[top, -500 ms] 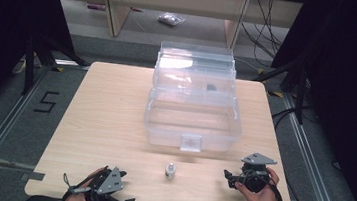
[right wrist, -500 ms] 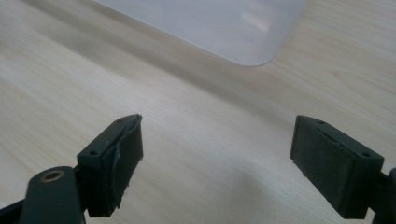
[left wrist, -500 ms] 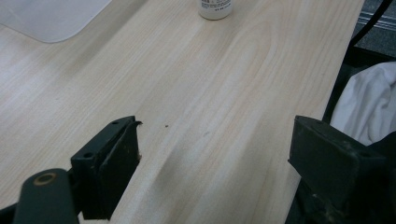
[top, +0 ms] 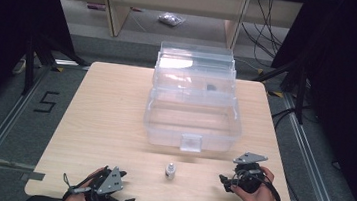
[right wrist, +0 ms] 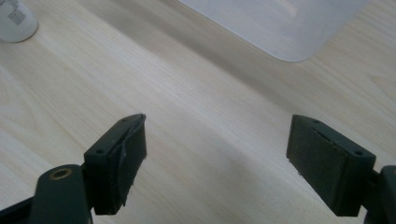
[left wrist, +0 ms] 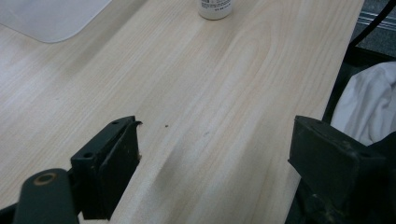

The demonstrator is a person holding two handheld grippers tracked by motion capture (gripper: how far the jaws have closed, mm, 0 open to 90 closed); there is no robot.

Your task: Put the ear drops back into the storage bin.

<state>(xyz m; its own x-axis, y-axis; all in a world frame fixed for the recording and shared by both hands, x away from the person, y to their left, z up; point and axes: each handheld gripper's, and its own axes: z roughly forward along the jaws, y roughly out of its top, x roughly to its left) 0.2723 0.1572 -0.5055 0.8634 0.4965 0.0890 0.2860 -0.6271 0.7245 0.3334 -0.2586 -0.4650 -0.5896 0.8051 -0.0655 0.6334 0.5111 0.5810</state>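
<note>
A small white bottle (top: 170, 170) stands upright near the front edge of the wooden table (top: 109, 113), between my two grippers. My left gripper (top: 127, 190) is held at the front left and faces the bottle (left wrist: 215, 8). Its jaws stand wide open over bare wood, with nothing between them (left wrist: 215, 149). My right gripper (top: 223, 182) is held at the front right and faces left toward the bottle (right wrist: 14, 21). It is also open and empty (right wrist: 217, 149). Both grippers are well apart from the bottle.
A clear plastic storage box (top: 192, 117) with its lid raised sits mid-table behind the bottle, a latch tab at its front. Its corner shows in both gripper views (left wrist: 51, 18) (right wrist: 280, 23). White cloth (left wrist: 369, 107) lies past the table's front edge.
</note>
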